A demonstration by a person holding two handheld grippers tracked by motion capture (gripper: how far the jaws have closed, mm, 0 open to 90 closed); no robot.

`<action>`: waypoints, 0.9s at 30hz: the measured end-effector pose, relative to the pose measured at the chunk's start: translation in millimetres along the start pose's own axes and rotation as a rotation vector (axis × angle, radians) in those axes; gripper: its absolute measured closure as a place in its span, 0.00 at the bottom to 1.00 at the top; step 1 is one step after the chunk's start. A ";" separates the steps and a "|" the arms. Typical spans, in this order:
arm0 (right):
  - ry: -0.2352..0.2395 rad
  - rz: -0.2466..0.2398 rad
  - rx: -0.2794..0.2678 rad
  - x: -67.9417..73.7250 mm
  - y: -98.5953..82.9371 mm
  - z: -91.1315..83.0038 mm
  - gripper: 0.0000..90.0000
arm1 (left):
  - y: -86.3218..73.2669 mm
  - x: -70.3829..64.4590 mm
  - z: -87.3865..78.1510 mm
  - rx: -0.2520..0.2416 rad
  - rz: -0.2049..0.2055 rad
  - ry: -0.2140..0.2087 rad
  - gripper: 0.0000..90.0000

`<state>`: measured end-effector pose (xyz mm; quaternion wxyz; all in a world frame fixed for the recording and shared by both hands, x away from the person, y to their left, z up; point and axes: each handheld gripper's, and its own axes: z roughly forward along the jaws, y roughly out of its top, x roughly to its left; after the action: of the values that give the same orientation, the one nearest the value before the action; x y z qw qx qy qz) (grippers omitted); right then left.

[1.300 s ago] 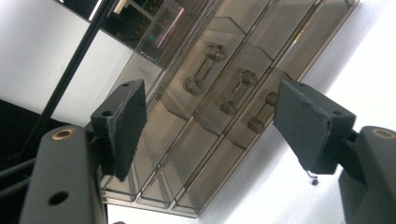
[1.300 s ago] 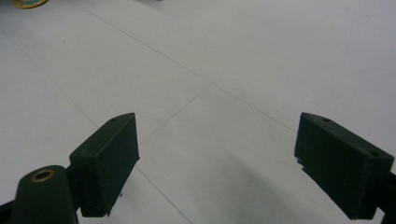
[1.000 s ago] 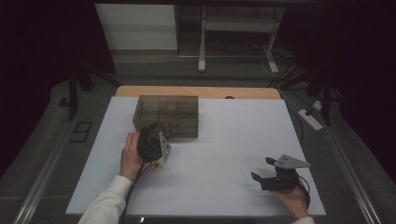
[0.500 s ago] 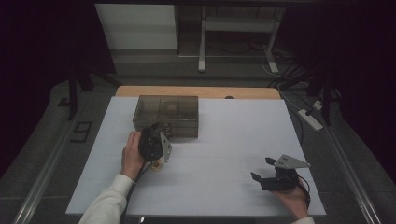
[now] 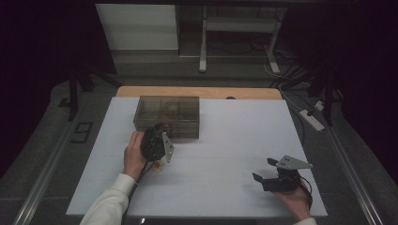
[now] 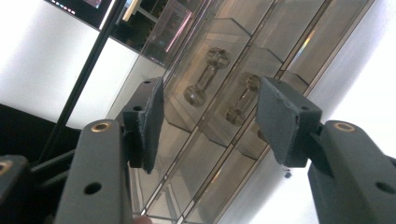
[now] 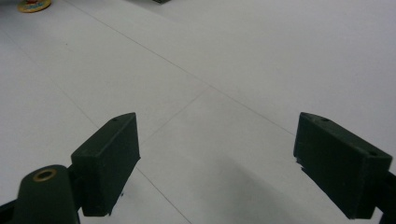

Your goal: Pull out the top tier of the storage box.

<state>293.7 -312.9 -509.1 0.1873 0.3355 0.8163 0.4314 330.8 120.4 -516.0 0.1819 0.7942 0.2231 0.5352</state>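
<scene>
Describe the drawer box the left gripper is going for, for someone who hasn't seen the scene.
On the white table, look toward the far edge, left of centre. The smoky translucent drawer box sits there, right ahead of the open left gripper. Its see-through drawer fronts carry clear barbell-shaped handles.

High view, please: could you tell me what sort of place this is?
Probably a lab recording bench: a white-covered table in a dark room, a smoky clear plastic drawer box on it, and cables and a white power strip on the floor.
</scene>
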 end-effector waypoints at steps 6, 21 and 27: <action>0.001 -0.001 0.002 0.0 0.0 0.2 0.15 | 0.3 -0.2 1.1 -0.005 0.001 0.010 0.49; -0.002 -0.001 0.001 0.2 -0.1 0.1 0.15 | 0.7 -1.5 4.6 -0.002 0.019 0.028 0.56; -0.003 -0.002 0.003 0.1 -0.2 0.1 0.15 | 1.0 -3.3 7.4 0.002 0.026 0.031 0.58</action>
<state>293.6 -312.9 -509.4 0.1884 0.3358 0.8168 0.4296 336.8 117.4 -520.7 0.1705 0.7888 0.2160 0.5496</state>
